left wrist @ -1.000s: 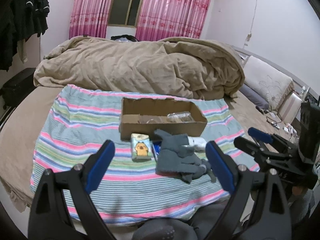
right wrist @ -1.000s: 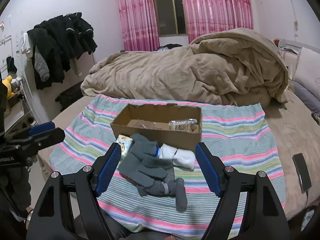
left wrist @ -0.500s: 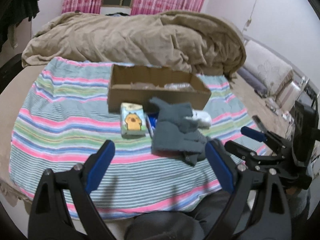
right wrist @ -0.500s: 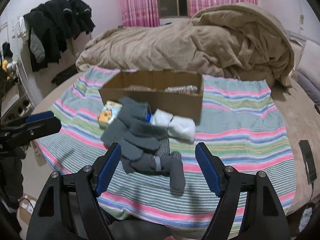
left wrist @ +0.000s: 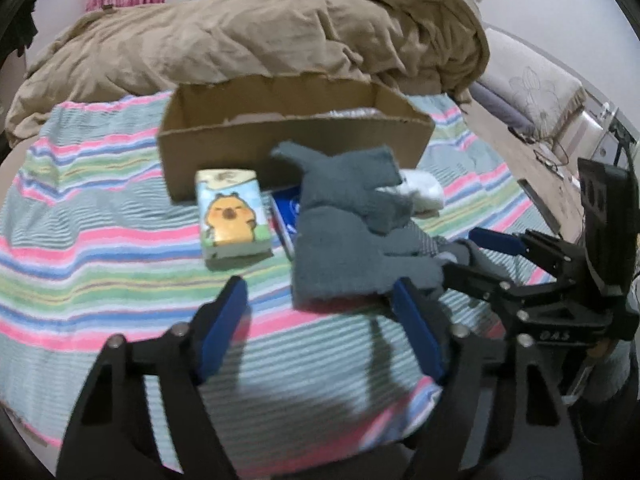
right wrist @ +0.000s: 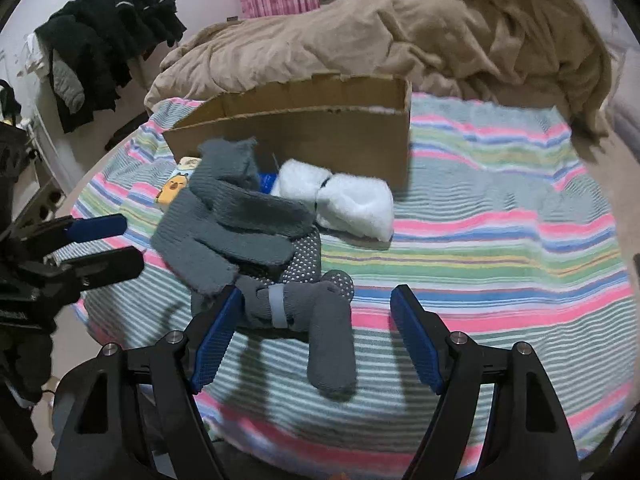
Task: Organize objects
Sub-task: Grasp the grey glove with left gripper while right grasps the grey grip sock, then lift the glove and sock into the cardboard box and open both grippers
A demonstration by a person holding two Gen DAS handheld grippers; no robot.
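Note:
An open cardboard box [left wrist: 288, 140] [right wrist: 320, 136] stands on a striped blanket [left wrist: 100, 248] [right wrist: 500, 240]. In front of it lie a tissue pack with a capybara picture [left wrist: 232, 216] [right wrist: 174, 192], grey gloves [left wrist: 348, 240] [right wrist: 232, 228], a blue packet [left wrist: 286, 212], white socks [right wrist: 344, 202] [left wrist: 424, 190] and a rolled grey sock [right wrist: 316, 312]. My left gripper [left wrist: 320, 328] is open and empty, low over the blanket just short of the gloves. My right gripper [right wrist: 312, 336] is open and empty, its jaws around the near end of the grey sock.
A rumpled beige duvet [left wrist: 260, 32] [right wrist: 400, 32] fills the bed behind the box. Dark clothes [right wrist: 108, 40] hang at the left wall. Pillows [left wrist: 532, 92] and cables lie at the right. The blanket's near edge hangs off the bed below both grippers.
Both grippers have moved forward and down towards the pile; the objects now look much larger. Both stay open and nothing on the blanket has moved.

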